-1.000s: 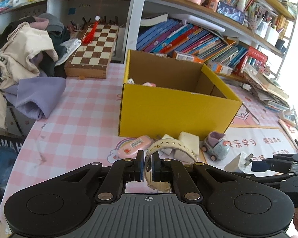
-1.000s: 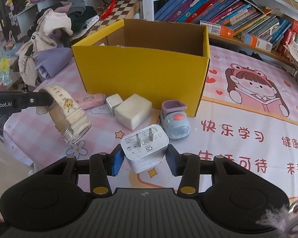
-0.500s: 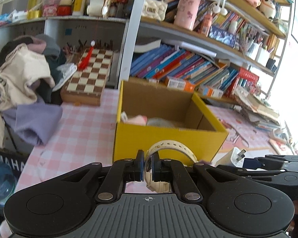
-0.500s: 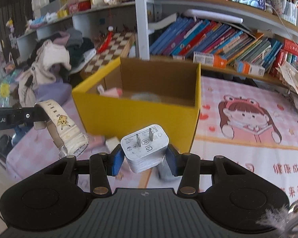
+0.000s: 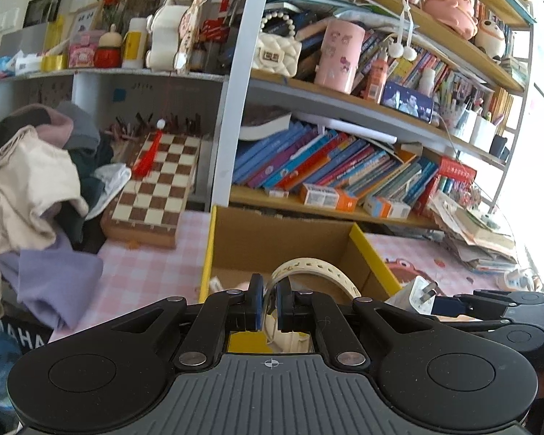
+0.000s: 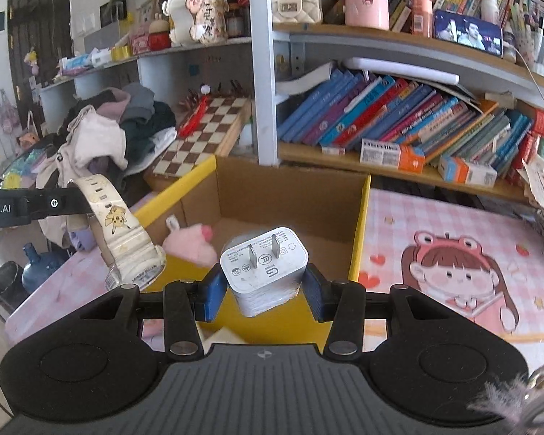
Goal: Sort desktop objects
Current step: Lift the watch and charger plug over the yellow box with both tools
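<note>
My left gripper (image 5: 269, 306) is shut on a cream watch (image 5: 317, 272) by its strap and holds it above the near edge of the open yellow cardboard box (image 5: 359, 241). The watch also shows in the right wrist view (image 6: 121, 230), hanging over the box's left wall. My right gripper (image 6: 264, 288) is shut on a white charger plug (image 6: 264, 266), prongs forward, above the box's near wall (image 6: 361, 232). The plug shows at the right in the left wrist view (image 5: 419, 290). A pink soft item (image 6: 190, 244) lies inside the box.
A chessboard (image 5: 159, 185) and a pile of clothes (image 5: 32, 188) lie at the back left. Shelves with books (image 6: 399, 116) stand behind the box. A pink checked cloth with a cartoon girl mat (image 6: 460, 272) covers the table to the right.
Both grippers have risen from table level and moved forward over the yellow box, each still holding its object. The small items in front of the box have dropped out of view.
</note>
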Motion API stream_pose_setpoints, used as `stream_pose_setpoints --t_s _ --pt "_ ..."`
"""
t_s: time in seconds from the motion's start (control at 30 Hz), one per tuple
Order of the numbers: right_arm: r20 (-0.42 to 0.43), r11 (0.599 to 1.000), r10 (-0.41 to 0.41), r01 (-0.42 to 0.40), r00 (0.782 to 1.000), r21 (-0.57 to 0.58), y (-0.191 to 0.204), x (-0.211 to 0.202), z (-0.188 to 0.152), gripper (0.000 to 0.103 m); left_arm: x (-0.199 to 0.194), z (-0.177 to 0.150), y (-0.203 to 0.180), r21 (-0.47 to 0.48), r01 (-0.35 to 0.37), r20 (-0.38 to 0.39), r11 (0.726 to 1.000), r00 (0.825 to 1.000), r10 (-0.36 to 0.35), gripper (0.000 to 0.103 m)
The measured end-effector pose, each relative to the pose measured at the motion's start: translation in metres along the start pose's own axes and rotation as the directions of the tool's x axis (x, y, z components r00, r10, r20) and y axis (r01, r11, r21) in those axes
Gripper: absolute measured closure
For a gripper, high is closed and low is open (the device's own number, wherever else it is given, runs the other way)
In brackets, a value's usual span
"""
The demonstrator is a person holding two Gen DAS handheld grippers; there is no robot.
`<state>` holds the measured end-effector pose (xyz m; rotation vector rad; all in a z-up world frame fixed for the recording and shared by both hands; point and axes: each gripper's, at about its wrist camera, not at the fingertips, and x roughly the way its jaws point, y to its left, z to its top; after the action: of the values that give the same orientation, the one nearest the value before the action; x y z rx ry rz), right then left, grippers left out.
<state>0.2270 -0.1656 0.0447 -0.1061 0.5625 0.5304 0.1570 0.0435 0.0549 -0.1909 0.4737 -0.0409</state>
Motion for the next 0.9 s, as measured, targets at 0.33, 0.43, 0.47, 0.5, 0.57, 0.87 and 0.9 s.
stream_pose_setpoints --t_s 0.33,0.43,0.47,0.5,0.57,0.87,0.9 --pt "0.042 0.999 0.039 -0.038 0.998 -0.032 -0.024 0.024 0.030 0.060 0.026 0.024 -0.011 0.004 -0.032 0.030 0.999 0.999 0.032 0.097" --pt "0.035 0.998 0.053 -0.052 0.998 -0.038 -0.029 0.034 0.035 0.060 0.035 0.029 -0.013 0.004 -0.046 0.029 0.999 0.999 0.046 0.097" --pt "0.032 0.998 0.058 -0.057 0.998 -0.040 -0.031 0.037 0.036 0.060 0.037 0.030 -0.014 0.005 -0.051 0.029 0.999 0.998 0.051 0.097" --pt "0.028 0.997 0.063 -0.061 0.998 -0.040 -0.033 0.040 0.036 0.060 0.040 0.031 -0.014 0.005 -0.057 0.027 0.998 0.998 0.056 0.097" --pt "0.016 0.996 0.074 -0.073 0.997 -0.043 -0.036 0.047 0.037 0.060 0.047 0.033 -0.014 0.002 -0.067 0.019 0.998 0.998 0.067 0.097" --pt "-0.040 0.989 0.099 -0.102 0.994 -0.102 -0.048 0.083 0.047 0.060 0.087 0.041 -0.012 0.002 -0.103 -0.032 0.995 0.994 0.103 0.097" --pt "-0.048 0.988 0.101 -0.106 0.994 -0.109 -0.049 0.087 0.048 0.060 0.093 0.044 -0.011 0.006 -0.108 -0.034 0.994 0.994 0.109 0.097"
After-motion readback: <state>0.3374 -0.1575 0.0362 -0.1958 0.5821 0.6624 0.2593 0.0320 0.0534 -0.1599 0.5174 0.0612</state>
